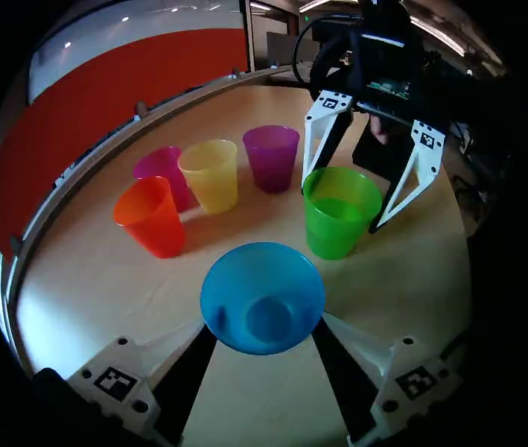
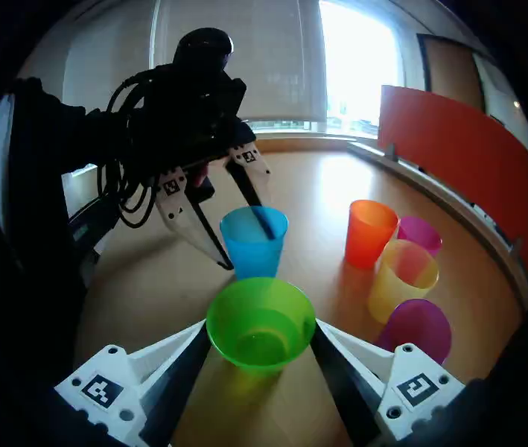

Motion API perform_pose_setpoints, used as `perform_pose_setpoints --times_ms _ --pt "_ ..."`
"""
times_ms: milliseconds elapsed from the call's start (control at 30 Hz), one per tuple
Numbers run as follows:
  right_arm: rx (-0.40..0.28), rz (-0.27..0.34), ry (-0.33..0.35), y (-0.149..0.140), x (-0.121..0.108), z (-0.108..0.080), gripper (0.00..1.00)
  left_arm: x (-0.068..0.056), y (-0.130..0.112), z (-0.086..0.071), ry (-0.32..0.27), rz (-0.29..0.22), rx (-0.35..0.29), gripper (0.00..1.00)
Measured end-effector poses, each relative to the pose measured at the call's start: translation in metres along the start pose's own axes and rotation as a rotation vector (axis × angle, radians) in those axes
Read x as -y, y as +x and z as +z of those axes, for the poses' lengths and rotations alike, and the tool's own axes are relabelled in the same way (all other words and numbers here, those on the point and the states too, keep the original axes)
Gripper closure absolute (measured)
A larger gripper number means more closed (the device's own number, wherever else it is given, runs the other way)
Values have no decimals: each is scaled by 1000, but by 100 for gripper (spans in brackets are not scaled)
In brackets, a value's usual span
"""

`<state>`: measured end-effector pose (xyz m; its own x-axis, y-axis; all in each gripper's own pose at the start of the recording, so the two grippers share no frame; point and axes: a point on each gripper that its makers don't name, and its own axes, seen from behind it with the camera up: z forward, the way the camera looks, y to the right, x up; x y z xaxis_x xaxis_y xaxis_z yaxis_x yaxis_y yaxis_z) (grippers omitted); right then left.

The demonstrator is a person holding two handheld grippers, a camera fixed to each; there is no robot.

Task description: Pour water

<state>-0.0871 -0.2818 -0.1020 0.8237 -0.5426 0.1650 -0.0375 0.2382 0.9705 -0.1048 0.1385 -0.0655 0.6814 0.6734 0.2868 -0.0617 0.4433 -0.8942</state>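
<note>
Six plastic cups stand on the wooden surface (image 1: 412, 283).

The left gripper (image 1: 264, 324) has its jaws drawn in narrow on the blue cup (image 1: 262, 294), with both fingers against its sides. That cup looks empty. The right gripper (image 2: 261, 326) holds the green cup (image 2: 261, 313) between its jaws in the same way, and a shallow level of what appears to be water lies in it. The two held cups sit near each other at the middle of the surface.

An orange cup (image 1: 150, 216), a yellow cup (image 1: 211, 175), a purple cup (image 1: 271, 156) and a pink cup (image 1: 161, 167) are grouped to one side, apart from both grippers.

Assessment: the step in hand is probably lifting and tilting the green cup over the blue one.

Recommended:
- Keep the blue cup upright and steady.
- Bring the green rim just above the blue rim before tilting.
- Tilt slowly.
- Grip firmly but not hard, since thin plastic walls may flex.

Markings: square black-and-white tags (image 2: 101, 391) sit on the gripper fingers. No brand, label or legible writing is found on any cup.
</note>
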Motion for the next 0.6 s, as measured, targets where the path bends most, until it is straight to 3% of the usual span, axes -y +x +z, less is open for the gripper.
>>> perform_pose_setpoints --times_ms 200,600 --pt "4 11 -9 -2 -2 -1 1 0 -4 -1 2 8 17 16" --pt "21 22 -37 -16 -5 -9 1 2 -13 -8 19 13 43 16"
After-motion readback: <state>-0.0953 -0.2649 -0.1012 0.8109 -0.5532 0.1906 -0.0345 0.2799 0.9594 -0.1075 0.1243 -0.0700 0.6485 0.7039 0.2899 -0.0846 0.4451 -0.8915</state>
